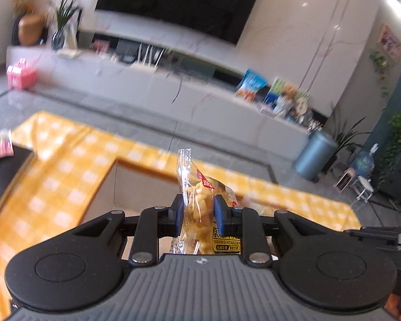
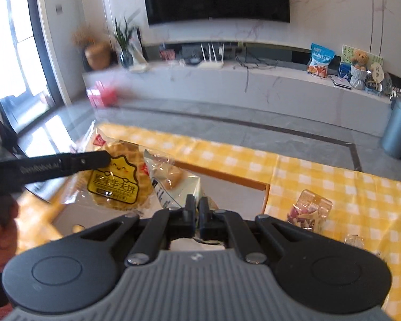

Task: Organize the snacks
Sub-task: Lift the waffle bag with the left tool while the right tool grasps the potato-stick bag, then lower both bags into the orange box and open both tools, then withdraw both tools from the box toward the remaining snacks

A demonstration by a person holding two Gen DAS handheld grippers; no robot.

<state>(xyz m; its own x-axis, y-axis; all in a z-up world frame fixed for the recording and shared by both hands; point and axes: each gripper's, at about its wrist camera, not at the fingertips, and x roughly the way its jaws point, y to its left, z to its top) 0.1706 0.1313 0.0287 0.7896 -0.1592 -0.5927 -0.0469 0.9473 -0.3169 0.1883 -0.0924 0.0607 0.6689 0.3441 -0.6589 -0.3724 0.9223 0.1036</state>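
My left gripper [image 1: 199,214] is shut on a waffle packet [image 1: 200,208], a yellow waffle in clear wrap seen edge-on and held upright. In the right wrist view the same waffle packet [image 2: 115,182] hangs from one black finger [image 2: 88,161] of the left gripper. My right gripper [image 2: 197,212] is shut on the edge of a pale green pastry packet [image 2: 171,184], which sticks out to the left beside the waffle. Both packets hang over a wooden-rimmed box [image 2: 227,175] with a white inside, which is also in the left wrist view [image 1: 147,167].
A yellow checked tablecloth [image 2: 334,182] covers the table. A clear packet of purple and white chips [image 2: 310,211] lies right of the box, with another small clear packet [image 2: 355,240] nearer. A pink packet [image 1: 2,144] rests on a black object at the left. A hand [image 2: 0,235] shows at the left edge.
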